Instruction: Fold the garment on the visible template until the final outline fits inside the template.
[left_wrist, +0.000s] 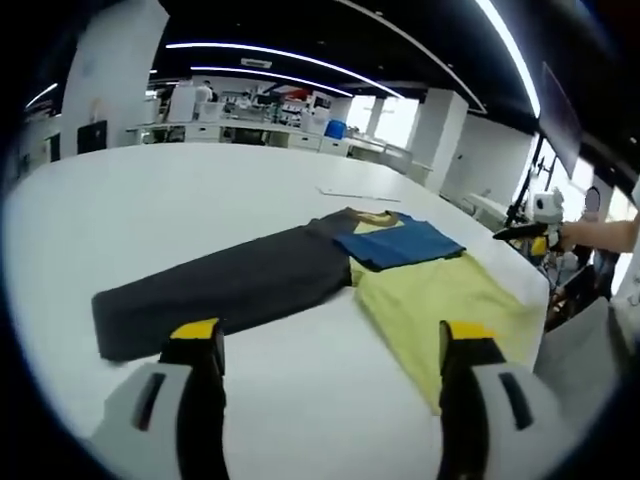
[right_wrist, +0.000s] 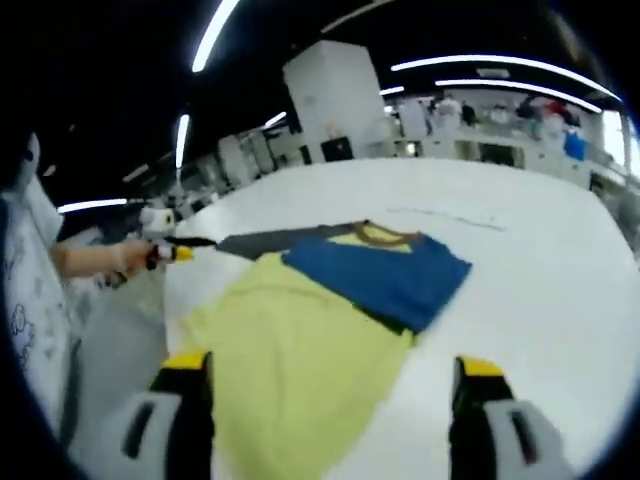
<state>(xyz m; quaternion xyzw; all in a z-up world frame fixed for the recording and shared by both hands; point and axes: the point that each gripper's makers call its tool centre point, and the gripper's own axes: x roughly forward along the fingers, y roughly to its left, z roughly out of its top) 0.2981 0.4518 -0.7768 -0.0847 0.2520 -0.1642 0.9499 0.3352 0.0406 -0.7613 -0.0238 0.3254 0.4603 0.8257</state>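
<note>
Garment (left_wrist: 330, 270) spread on the white table (left_wrist: 200, 190), colour-blocked: grey sleeve running left of the blue panel (left_wrist: 400, 243), yellow body to the right and nearer. Blue panel lies folded over the chest below the collar (left_wrist: 372, 216). Left gripper (left_wrist: 330, 365) hovers short of the grey sleeve, jaws wide apart, empty. Right gripper (right_wrist: 330, 390) sits over the yellow hem (right_wrist: 300, 370), jaws spread, holding nothing. Template outline not discernible. Judgement: one fold in; grey sleeve and long body remain to fold.
</note>
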